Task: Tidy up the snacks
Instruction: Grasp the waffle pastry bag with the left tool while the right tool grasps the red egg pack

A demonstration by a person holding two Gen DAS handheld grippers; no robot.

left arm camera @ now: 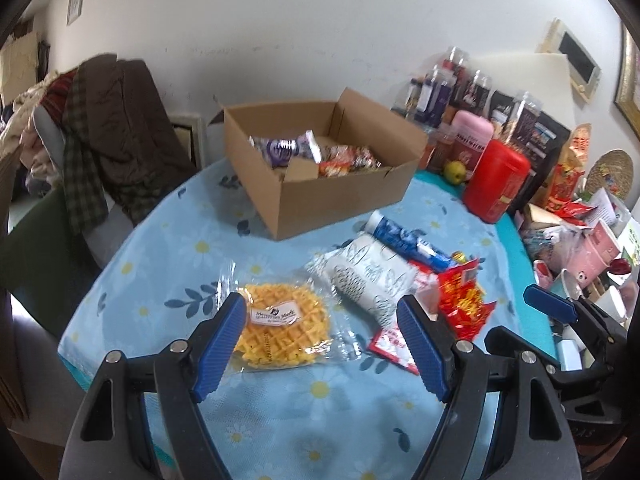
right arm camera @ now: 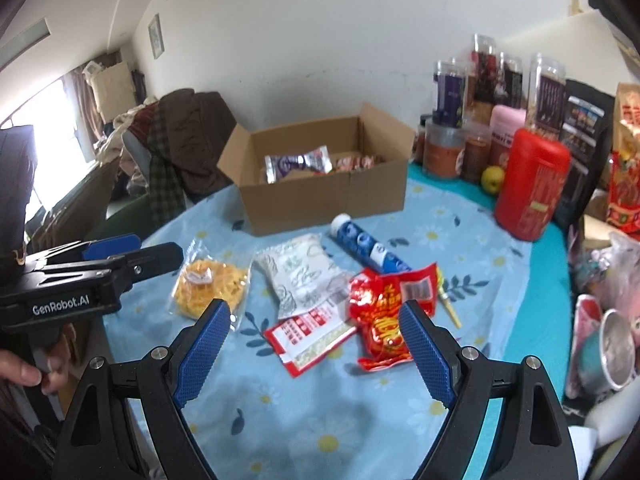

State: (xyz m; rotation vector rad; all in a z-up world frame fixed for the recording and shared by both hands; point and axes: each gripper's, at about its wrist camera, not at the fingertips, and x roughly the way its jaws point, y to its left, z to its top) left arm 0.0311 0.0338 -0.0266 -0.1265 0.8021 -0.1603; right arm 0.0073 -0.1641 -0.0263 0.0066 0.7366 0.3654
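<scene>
Loose snacks lie on the blue flowered tablecloth: a yellow waffle in a clear bag, a white patterned bag, a blue tube, a red packet and a red-and-white packet. Behind them an open cardboard box holds a purple packet and other snacks. My left gripper hangs open just above the waffle. My right gripper is open over the red-and-white packet. Neither holds anything.
A red canister, a pink one, tall jars and a green apple crowd the table's far right. A metal cup and bags sit at the right edge. Clothes are draped over a chair at the left.
</scene>
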